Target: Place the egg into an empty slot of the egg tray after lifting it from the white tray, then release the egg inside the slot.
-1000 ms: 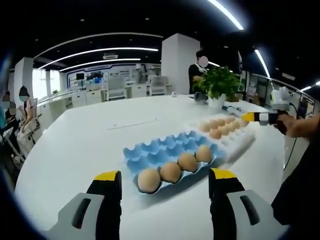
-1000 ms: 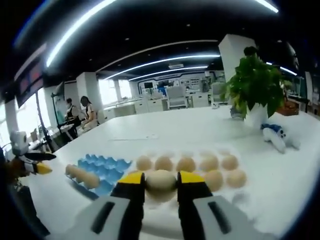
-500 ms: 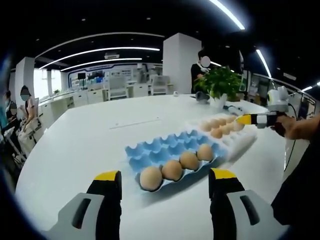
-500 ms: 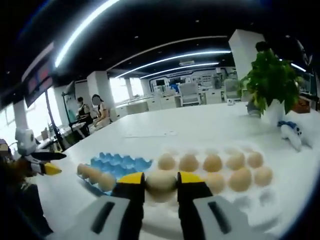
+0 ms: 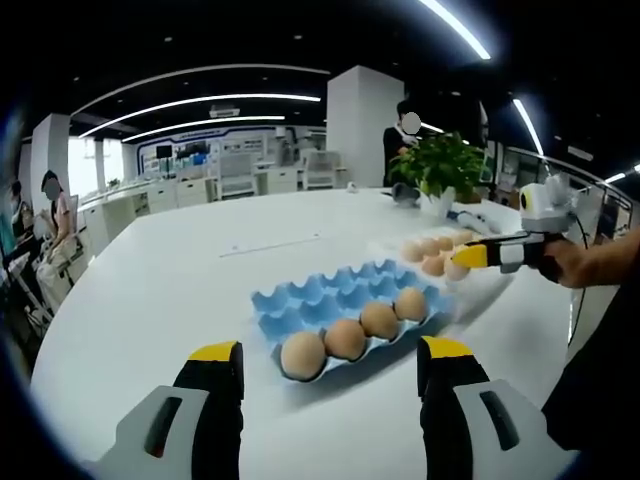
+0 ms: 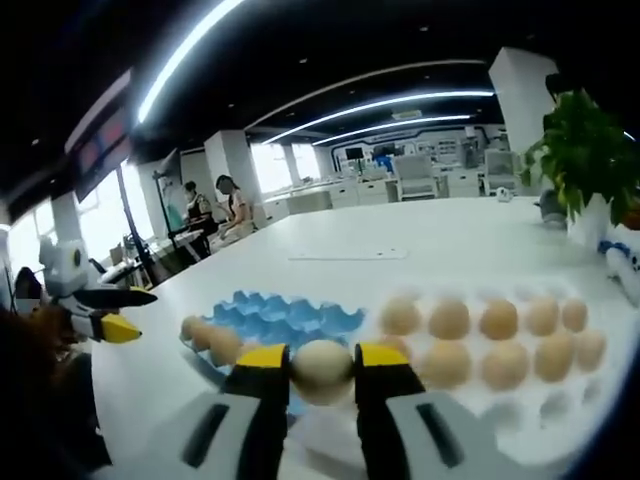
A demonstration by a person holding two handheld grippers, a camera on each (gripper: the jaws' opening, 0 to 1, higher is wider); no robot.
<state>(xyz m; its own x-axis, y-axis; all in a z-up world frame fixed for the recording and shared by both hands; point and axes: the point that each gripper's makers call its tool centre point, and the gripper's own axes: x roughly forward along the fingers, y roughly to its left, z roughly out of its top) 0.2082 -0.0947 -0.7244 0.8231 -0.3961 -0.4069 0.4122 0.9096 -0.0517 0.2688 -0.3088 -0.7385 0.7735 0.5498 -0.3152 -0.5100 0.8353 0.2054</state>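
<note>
A: What is the right gripper [image 6: 322, 372] doing?

B: Its two yellow-tipped jaws pinch an egg [image 6: 322, 371] from either side, carried in the air above the table [image 6: 440, 235].

A: And where is the egg tray from there?

B: The blue egg tray [image 6: 285, 320] lies ahead of the jaws and a little to their left, lower than the egg. The white tray [image 6: 520, 385] with its remaining eggs sits ahead and off to the right. So the move turns on going forward and left, then down.

A: Which slots are free?

B: In the left gripper view the blue egg tray [image 5: 345, 305] runs its long axis diagonally away from the left gripper [image 5: 328, 372], with a row of four eggs [image 5: 352, 335] along the near edge. The rows behind look empty, though the fisheye blur makes the far cups hard to be sure of.

A: The left gripper itself?

B: Spread wide, holding nothing, hovering just short of the blue tray's near edge. The right gripper [image 5: 470, 257] enters that view from the right, beyond the tray's far end with the egg [image 5: 456, 268] at its tip; it is plainly the one to finish the placing.
</note>
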